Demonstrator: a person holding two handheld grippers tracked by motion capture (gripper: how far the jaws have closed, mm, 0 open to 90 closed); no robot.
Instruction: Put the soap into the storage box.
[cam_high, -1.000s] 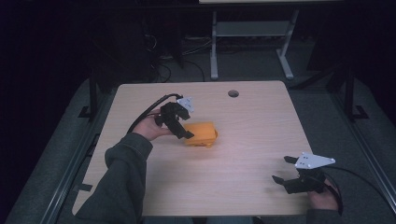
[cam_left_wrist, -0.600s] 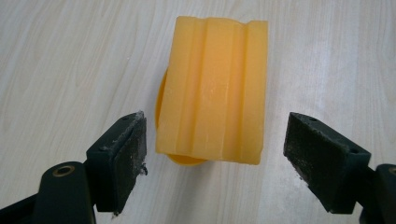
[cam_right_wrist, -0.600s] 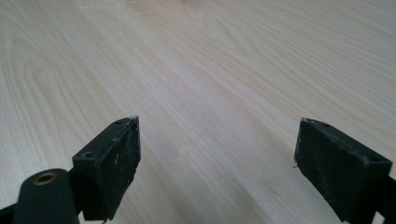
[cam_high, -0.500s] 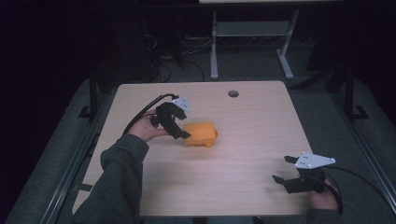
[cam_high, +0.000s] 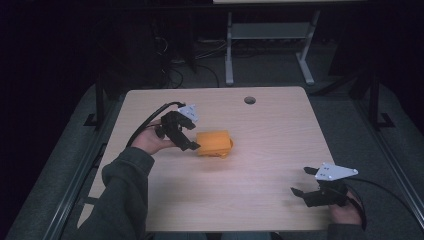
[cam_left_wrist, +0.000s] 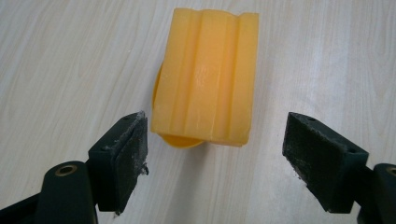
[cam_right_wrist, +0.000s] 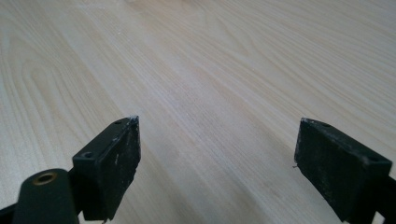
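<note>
My left gripper (cam_left_wrist: 215, 140) has backed off the orange block (cam_left_wrist: 208, 74), jaws spread, nothing held; block sits left of table (cam_high: 270, 165) centre. Right gripper (cam_high: 306, 181) unchanged, released, near right front corner.

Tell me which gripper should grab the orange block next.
Left. The left gripper is open right at the orange block, jaws either side of its near end. The right gripper sits open, far off at the table's near edge.

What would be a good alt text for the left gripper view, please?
An orange ridged block lies on a pale wooden table, just ahead of the open left gripper. Its two black jaws stand apart, not touching the block.
</note>
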